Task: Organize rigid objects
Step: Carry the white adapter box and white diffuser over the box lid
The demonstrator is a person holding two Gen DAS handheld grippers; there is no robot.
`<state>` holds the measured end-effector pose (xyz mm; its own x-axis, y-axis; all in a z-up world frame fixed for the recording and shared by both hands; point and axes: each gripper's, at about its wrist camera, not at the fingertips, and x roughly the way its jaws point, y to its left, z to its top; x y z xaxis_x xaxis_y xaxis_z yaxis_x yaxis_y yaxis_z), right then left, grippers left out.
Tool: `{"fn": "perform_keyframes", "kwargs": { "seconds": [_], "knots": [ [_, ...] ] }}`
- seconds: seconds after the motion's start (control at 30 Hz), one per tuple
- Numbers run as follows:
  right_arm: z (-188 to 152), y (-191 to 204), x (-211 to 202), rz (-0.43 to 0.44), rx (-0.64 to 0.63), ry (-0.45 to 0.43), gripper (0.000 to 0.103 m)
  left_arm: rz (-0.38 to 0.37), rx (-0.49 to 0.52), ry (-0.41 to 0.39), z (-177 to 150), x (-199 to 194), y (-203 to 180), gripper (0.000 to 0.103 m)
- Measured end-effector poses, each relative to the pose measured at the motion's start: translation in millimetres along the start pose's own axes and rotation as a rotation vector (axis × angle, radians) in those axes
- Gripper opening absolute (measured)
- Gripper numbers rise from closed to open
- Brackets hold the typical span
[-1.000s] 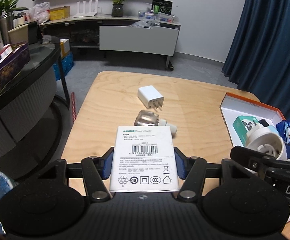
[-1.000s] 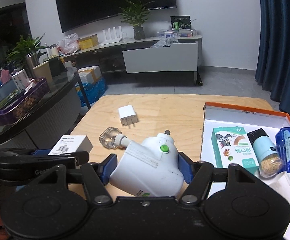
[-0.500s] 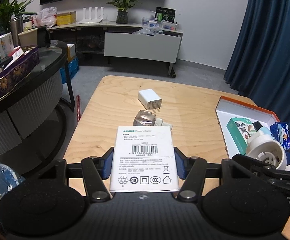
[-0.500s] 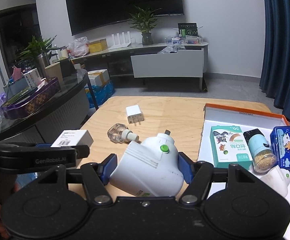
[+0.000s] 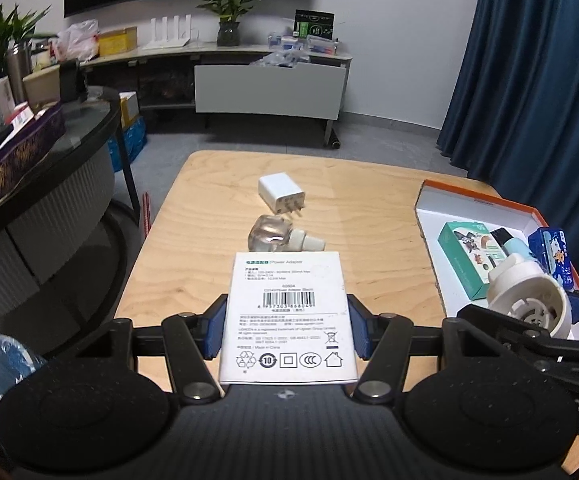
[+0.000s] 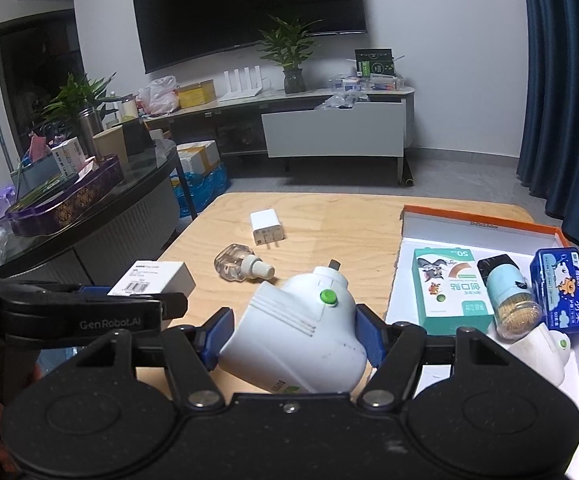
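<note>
1. Behind the wooden worktop [image 6: 353, 216] I see a TV wall, a low cabinet and a blue curtain; I take the orange-rimmed tray [image 6: 441, 210] on the worktop as my landmark.
2. Already inside the tray: a green carton [image 6: 449, 288], a toothpick jar [image 6: 507, 296], a blue tin [image 6: 561, 288] and a white plug-in unit [image 6: 545, 354].
3. My left gripper [image 5: 287, 330] is clamped on the white adapter box [image 5: 287, 312], held over the worktop well left of the tray.
4. My right gripper [image 6: 293, 340] squeezes the white vaporiser [image 6: 301, 332], just beside the tray's left wall and not yet over it.
5. Left to do, as I judge it: both held items, plus the clear refill bottle [image 6: 241, 266] and the white charger [image 6: 267, 228], which lie on the worktop left of the tray.
6. Against the earlier frames, both grips are unchanged; the views have drawn back and risen slightly, showing more of the tray and room.
</note>
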<state>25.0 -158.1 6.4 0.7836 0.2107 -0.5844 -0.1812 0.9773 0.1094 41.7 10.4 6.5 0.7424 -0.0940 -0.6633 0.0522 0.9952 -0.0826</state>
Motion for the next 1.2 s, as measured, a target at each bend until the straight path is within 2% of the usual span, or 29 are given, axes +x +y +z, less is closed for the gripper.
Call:
{"fn": "perform_keyframes", "kwargs": {
  "seconds": [0.37,1.2],
  "knots": [
    [0.8,-13.1,-8.2,-0.015,0.010,-0.009,0.079,-0.003,-0.033,0.007,-2.9,-4.9,-4.4,0.060],
    [7.2,-31.0,-35.8,-0.050,0.033,-0.030,0.079,-0.061,-0.010,0.002,4.2,-12.7,-30.6,0.060]
  ]
}}
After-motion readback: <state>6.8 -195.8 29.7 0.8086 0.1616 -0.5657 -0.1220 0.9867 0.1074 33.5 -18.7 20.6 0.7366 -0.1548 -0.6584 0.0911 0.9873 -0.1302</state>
